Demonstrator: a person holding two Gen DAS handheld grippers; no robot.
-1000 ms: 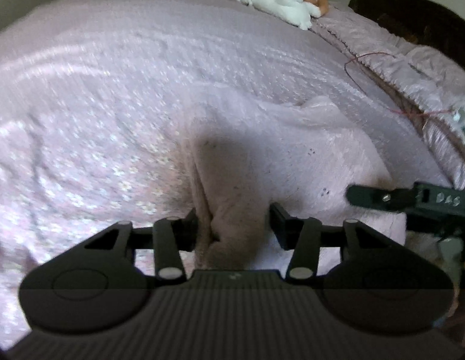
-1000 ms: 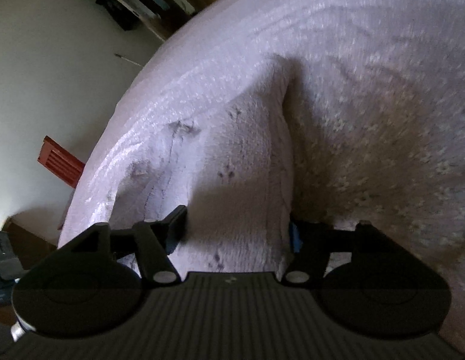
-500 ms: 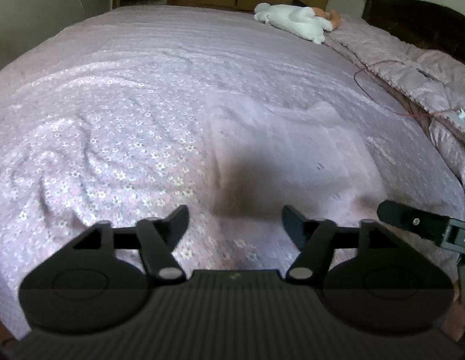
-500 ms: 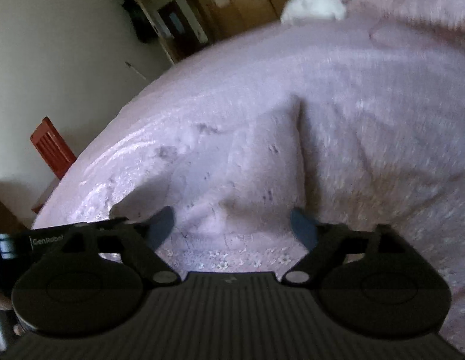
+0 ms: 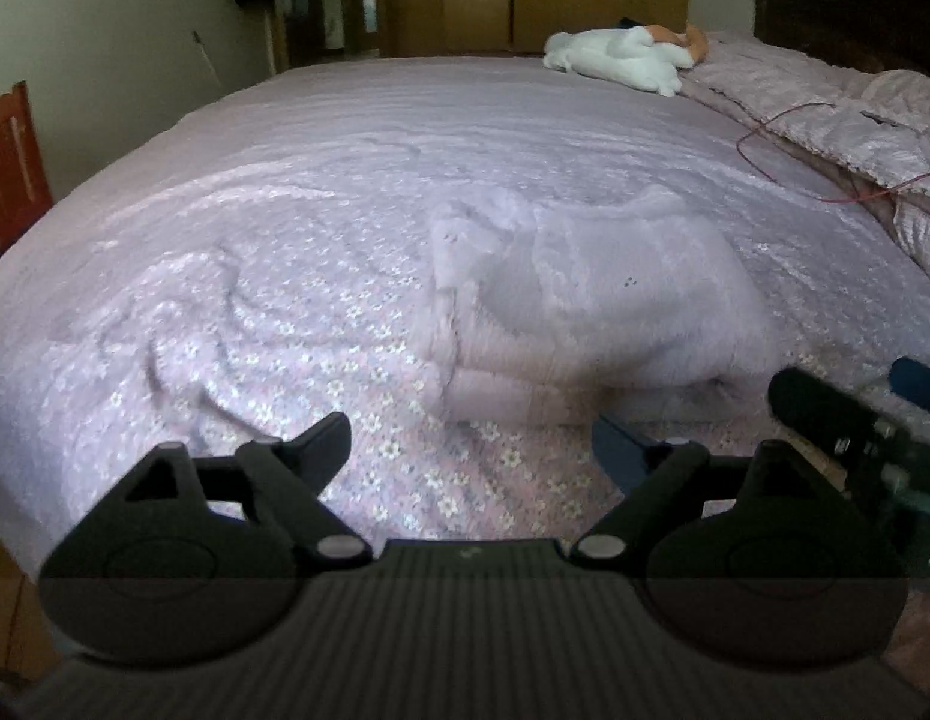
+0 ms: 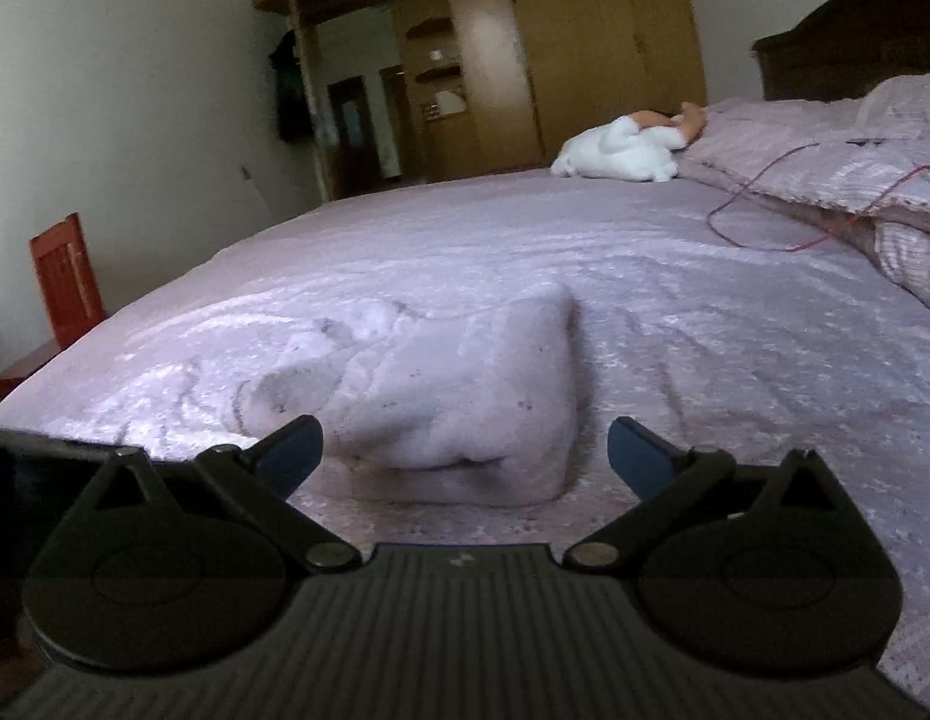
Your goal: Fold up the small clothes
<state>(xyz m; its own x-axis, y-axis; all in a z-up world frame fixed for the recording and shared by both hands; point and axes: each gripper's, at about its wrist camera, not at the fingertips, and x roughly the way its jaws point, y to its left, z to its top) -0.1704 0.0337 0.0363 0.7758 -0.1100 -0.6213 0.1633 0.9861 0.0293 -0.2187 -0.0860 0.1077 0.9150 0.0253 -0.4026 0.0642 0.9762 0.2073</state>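
Left wrist view: the left gripper [image 5: 471, 441] hangs low over the near edge of the bed [image 5: 285, 210], its two fingers spread wide with nothing between them. Just beyond the fingertips lies the folded garment [image 5: 591, 306], a pale lilac, fuzzy piece of small clothing resting on the flowered bedspread [image 5: 321, 360]. Stacked layers show along its near left edge, and a loose flap stands up at its far left corner. At the lower right, part of the right gripper [image 5: 837, 414] enters the frame, just beside the garment's near right corner; whether it touches the cloth cannot be told, as this part is blurred.

Right wrist view: the right gripper [image 6: 465, 450] is likewise spread wide and empty, its blue-tipped fingers flanking the near end of the folded garment [image 6: 477, 396] without closing on it. The garment lies as a compact bundle on the bed [image 6: 735, 360].

Background, both views: a white soft toy [image 5: 615, 60] lies at the far side of the bed, a red cable [image 5: 825, 150] loops near the quilt [image 5: 855, 114] at right, a red chair [image 6: 66, 282] stands at left, and a wooden wardrobe [image 6: 585, 48] stands behind the bed.
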